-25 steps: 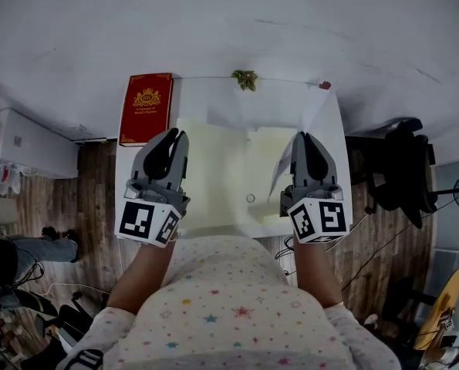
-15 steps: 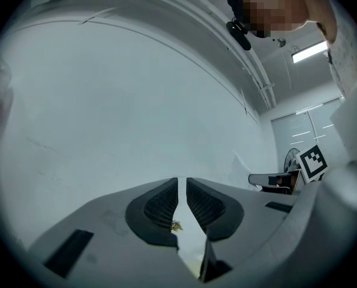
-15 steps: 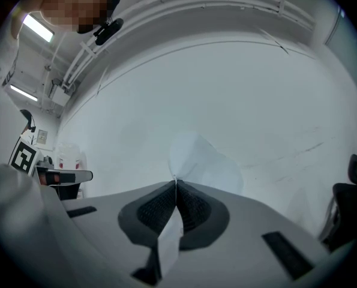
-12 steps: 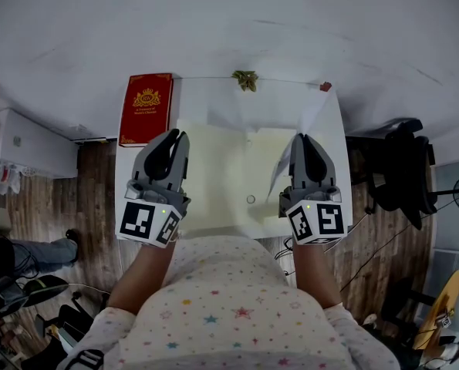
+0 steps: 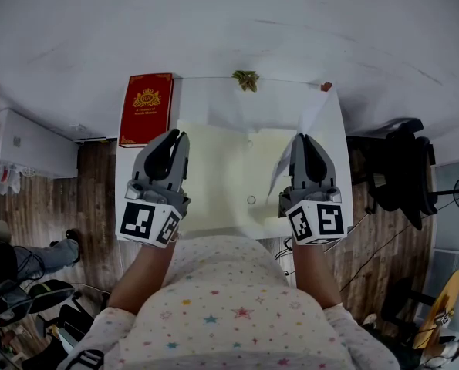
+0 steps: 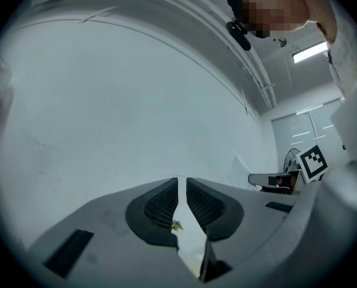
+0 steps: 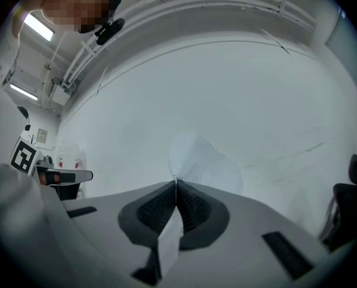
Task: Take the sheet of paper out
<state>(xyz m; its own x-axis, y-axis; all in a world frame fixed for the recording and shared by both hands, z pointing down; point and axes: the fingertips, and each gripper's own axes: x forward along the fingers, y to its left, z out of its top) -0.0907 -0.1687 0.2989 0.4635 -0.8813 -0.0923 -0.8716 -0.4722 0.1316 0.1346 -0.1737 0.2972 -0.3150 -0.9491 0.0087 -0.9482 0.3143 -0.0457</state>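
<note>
A pale yellow envelope [image 5: 221,176] lies flat on the white table [image 5: 214,99] between my two grippers. My right gripper [image 5: 302,139] [image 7: 176,188] is shut on a white sheet of paper [image 5: 312,118] [image 7: 202,161], which stands on edge and curls up past the pads toward the table's far right corner. My left gripper [image 5: 175,136] [image 6: 182,188] hovers level over the envelope's left edge. Its jaws are shut to a thin slit with nothing between them.
A red book [image 5: 146,108] lies at the table's far left corner. A small dried leaf [image 5: 244,79] and a small red bit [image 5: 325,86] sit at the far edge. A dark chair [image 5: 403,168] stands to the right and a white unit [image 5: 28,145] to the left.
Both grippers and the paper stay where they were. Only a person's leg on the floor at the far left has moved off.
</note>
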